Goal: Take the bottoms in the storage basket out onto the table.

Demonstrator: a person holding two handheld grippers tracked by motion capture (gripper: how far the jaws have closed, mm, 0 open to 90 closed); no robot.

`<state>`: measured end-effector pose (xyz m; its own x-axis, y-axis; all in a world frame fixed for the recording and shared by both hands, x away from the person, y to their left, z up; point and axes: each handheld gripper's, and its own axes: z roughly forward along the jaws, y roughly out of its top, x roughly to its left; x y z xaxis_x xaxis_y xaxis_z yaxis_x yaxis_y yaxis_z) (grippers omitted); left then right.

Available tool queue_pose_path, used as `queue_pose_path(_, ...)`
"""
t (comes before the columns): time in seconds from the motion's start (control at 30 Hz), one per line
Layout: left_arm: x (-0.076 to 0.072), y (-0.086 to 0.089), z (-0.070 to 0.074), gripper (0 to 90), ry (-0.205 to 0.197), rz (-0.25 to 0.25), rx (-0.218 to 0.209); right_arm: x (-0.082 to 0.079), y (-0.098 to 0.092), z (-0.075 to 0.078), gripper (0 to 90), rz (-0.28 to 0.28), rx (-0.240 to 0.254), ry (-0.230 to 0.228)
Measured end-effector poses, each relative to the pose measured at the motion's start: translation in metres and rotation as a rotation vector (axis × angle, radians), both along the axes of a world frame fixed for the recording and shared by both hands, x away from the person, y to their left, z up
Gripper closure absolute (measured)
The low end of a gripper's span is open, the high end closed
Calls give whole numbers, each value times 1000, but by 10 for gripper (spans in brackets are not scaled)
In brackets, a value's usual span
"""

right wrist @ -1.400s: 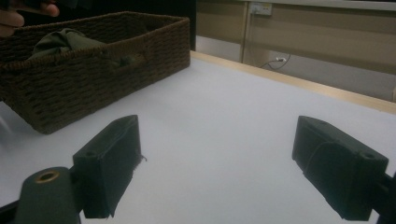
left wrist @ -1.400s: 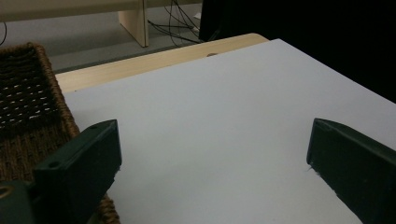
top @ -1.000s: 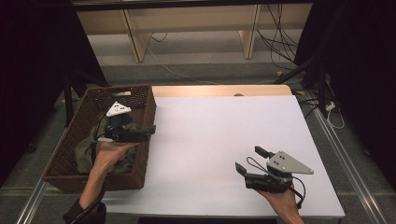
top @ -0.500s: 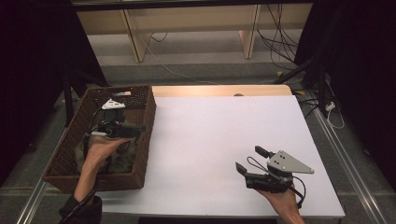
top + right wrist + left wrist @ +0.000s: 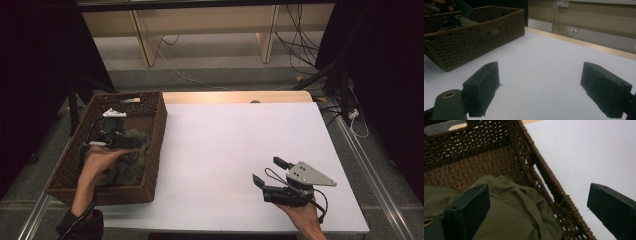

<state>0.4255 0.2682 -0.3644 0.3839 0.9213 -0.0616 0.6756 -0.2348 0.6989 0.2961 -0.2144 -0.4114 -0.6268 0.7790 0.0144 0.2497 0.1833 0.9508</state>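
Cloth (image 5: 506,212), olive green and crumpled, lay in the basket (image 5: 541,182), right under the left gripper (image 5: 537,212). Left jaws stood wide apart, nothing between them; one jaw hung over the cloth, the other out past the basket's near wall, over the white table (image 5: 584,152). Contact with the cloth: could not tell. From the high view the left gripper (image 5: 131,142) sat low inside the basket (image 5: 155,150) above the cloth (image 5: 132,162), left hand (image 5: 97,162) behind it. Right gripper (image 5: 540,92) was also spread wide and empty, jaws hovering just over bare table (image 5: 544,57). Beyond those jaws, well apart, stood the basket (image 5: 474,42) with cloth (image 5: 461,21) showing over its rim. In the high view the right gripper (image 5: 267,172) was near the table's front edge, right hand (image 5: 305,220) below it, far from the basket.
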Motion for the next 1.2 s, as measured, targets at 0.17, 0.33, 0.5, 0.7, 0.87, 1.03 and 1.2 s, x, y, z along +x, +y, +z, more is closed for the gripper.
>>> queue_pose_path(0.17,0,8,-1,40,17,23,12,0,0,0,163,1,-1,2)
queue_pose_path(0.33,1,20,-4,40,46,62,36,0,1,0,163,1,1,5)
queue_pose_path(0.5,1,26,-7,40,71,79,50,0,1,0,163,2,1,6)
queue_pose_path(0.7,3,32,-13,40,110,105,87,0,1,-1,163,2,1,5)
queue_pose_path(0.87,5,33,-18,40,136,111,92,0,1,-1,164,4,0,4)
queue_pose_path(1.03,6,34,-20,40,159,110,108,0,1,-1,164,5,-3,6)
queue_pose_path(1.2,8,34,-25,40,184,107,114,0,1,-1,164,5,-2,6)
